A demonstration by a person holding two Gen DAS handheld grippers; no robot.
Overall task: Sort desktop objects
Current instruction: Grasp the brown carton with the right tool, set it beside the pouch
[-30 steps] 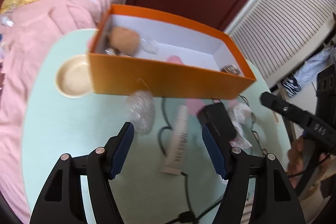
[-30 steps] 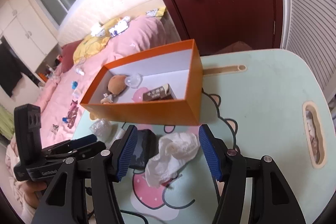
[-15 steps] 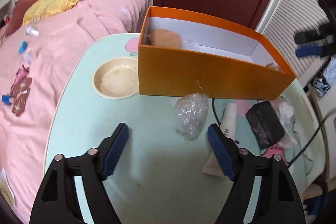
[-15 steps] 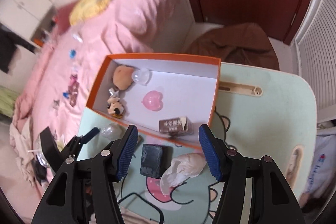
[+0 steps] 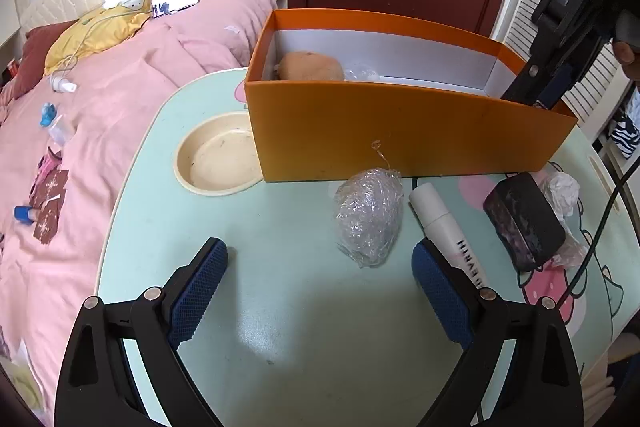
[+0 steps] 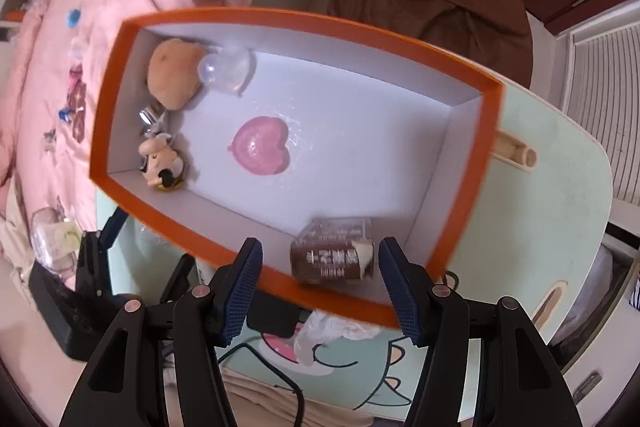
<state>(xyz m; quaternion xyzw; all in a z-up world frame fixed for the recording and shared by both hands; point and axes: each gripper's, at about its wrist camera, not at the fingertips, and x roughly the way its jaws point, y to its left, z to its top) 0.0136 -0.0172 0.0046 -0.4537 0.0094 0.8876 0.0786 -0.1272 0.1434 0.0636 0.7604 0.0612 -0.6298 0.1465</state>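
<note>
Left tongs (image 5: 320,287) hang low over the pale green surface (image 5: 168,227), jaws opening wide, nothing between the blue pads. Just ahead of them, a little toward the right pad, lies a crumpled clear plastic wrap bundle (image 5: 370,215), close in front of the near wall of the orange cardboard box (image 5: 400,135). Its longer axis runs roughly fore and aft from the tongs, so the open jaws would straddle it across the narrow way. Beside it, a white cylindrical tube with dark lettering (image 5: 444,227) lies aslant, its lower end touching or passing behind the right pad; I cannot tell which. Further right: a black padded pouch (image 5: 524,223) and a wad of white tissue (image 5: 562,187). The left hand is plainly the nearer one to the bundle. Right tongs (image 6: 320,267) point steeply down over the box's near corner, jaws half spread and empty; a brown printed carton (image 6: 332,255) lies on the box floor below and between the pads, not gripped. Also in the box: a tan plush toy (image 6: 172,75), a clear plastic dome (image 6: 228,69), a pink heart-shaped piece (image 6: 262,147), a small cartoon figurine keychain (image 6: 162,163). A shallow cream bowl (image 5: 216,159) sits empty against the box's left end. Likely next: left tongs close on the plastic bundle.
</note>
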